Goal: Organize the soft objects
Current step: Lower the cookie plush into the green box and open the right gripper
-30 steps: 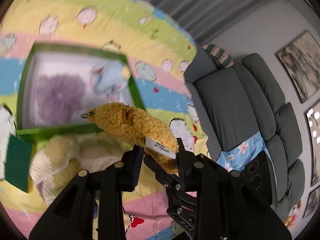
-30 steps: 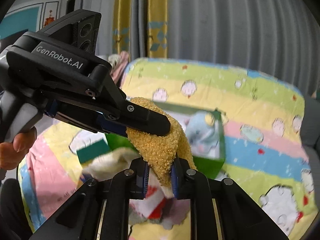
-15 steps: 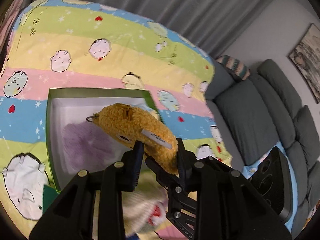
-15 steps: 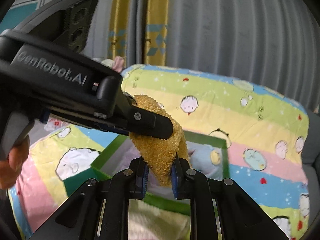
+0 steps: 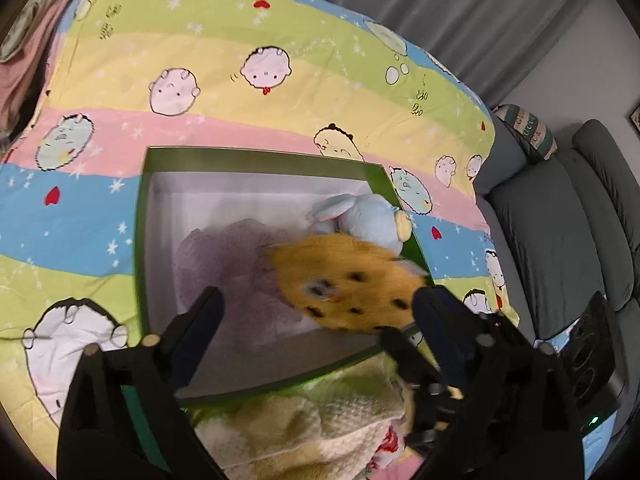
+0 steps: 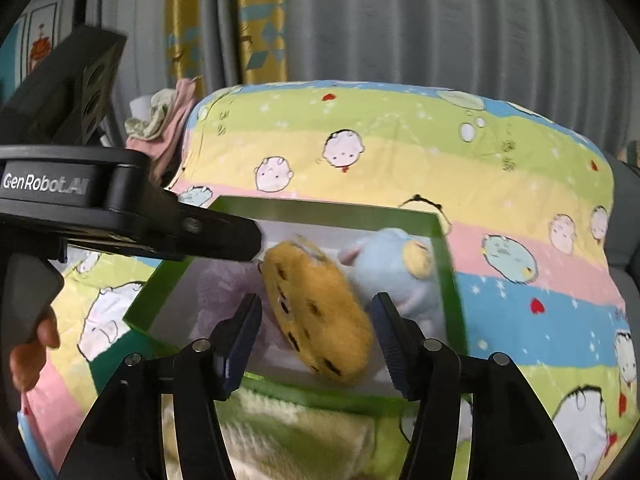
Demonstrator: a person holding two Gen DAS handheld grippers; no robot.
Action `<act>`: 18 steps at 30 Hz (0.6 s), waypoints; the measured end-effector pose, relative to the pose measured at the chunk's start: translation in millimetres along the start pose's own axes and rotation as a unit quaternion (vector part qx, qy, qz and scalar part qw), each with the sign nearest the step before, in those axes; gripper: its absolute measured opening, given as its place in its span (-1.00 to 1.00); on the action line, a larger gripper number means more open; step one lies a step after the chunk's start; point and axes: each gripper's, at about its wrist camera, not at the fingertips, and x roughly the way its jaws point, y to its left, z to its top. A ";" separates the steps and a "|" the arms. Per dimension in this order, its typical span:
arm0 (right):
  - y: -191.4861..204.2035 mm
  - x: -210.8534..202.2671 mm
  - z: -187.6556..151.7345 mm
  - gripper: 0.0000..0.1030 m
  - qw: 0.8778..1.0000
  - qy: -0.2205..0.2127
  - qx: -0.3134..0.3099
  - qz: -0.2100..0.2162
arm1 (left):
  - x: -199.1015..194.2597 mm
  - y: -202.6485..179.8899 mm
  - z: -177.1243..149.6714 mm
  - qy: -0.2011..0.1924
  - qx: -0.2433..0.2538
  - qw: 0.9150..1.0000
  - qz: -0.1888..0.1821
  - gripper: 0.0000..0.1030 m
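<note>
Overhead – striped cartoon bedspread (image 5: 280, 112) – grey curtains (image 6: 440, 20)

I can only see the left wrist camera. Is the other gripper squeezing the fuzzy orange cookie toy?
Observer: No. The right wrist view shows the right gripper with its jaws opening. The cookie toy is between the pads, and neither one presses on it.
Operator: Who's holding my gripper?
Observer: A hand is wrapped round the handle of the left gripper.
Operator: What's way at the back?
Observer: A yellow patterned curtain hangs behind the striped blanket.
</note>
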 end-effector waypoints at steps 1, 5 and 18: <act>-0.5 -6.4 -2.0 0.17 1.000 0.000 0.000 -0.005 | -5.2 0.0 -2.9 -0.005 0.002 1.000 0.004 0.98; 1.4 -32.7 -10.8 0.32 1.000 -0.001 0.002 -0.020 | -20.8 -0.4 -15.0 -0.015 0.009 1.000 0.014 0.98; 21.3 -101.9 -38.8 0.52 0.998 -0.004 0.030 -0.055 | -74.0 -11.4 -80.6 -0.054 0.062 0.995 0.065 0.98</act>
